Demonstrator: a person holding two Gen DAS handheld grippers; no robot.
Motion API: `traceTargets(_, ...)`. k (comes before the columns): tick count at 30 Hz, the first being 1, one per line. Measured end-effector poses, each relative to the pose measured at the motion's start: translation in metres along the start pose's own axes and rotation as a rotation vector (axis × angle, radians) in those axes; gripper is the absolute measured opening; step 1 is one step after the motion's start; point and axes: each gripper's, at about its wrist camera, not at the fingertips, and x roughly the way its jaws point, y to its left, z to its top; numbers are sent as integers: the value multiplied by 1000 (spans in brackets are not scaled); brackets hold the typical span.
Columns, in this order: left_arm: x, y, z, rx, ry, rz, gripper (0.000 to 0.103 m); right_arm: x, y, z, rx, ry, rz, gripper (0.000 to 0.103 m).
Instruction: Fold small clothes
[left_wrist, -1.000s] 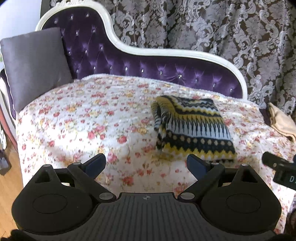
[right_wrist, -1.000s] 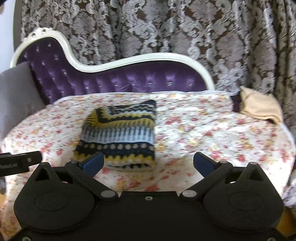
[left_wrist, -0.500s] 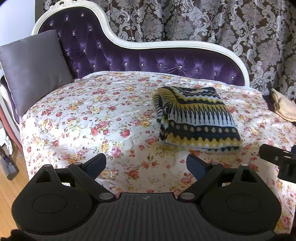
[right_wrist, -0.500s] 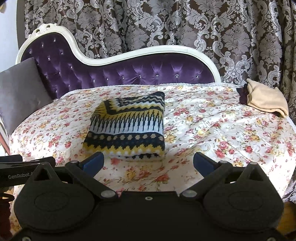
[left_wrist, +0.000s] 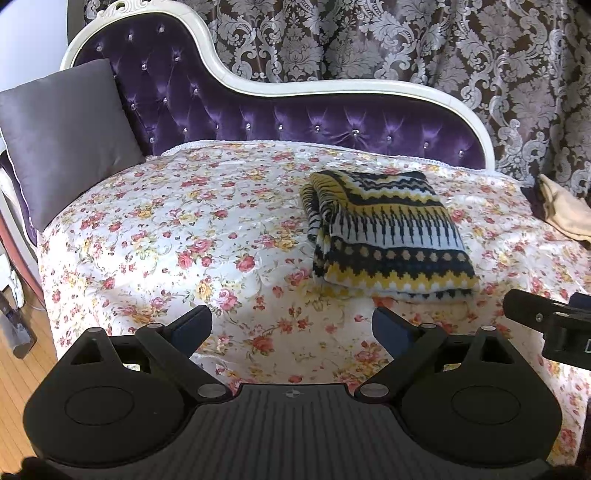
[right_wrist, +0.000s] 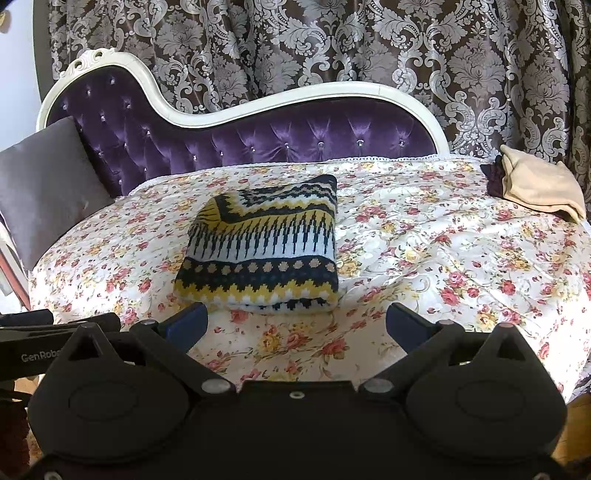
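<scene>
Folded knit sweater (left_wrist: 388, 236) on floral cover (left_wrist: 184, 229), ahead of both open tools, untouched

A folded patterned knit sweater (right_wrist: 264, 245) lies on a floral bedspread (right_wrist: 443, 258) — the right gripper (right_wrist: 295, 325), jaws spread wide, hovers just before it.

Beige cloth (left_wrist: 567, 214): cut by right frame edge in left wrist view. Grey cushion (right_wrist: 44, 192): left side cropped. Dark item (right_wrist: 493, 181) beneath beige cloth, far right corner of floral cover (right_wrist: 443, 240): identity indeterminate. Cover's near edge: hidden behind gripper bodies.
</scene>
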Motion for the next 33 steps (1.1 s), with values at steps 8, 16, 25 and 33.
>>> traceTargets(8, 0, 0, 1, -3, 3, 3, 95, 1, 1, -1, 3, 8, 9, 102)
traceTargets(16, 1, -1, 0, -5, 11, 1, 95, 4, 1, -1, 8, 16, 15, 102)
traceTargets(25, 1, -6, 0, 6, 17, -6, 95, 4, 0, -1, 10, 18, 16, 102)
traceTargets(33, 1, -8, 1, 7, 18, -13, 95, 5, 1, 0, 10, 18, 18, 102)
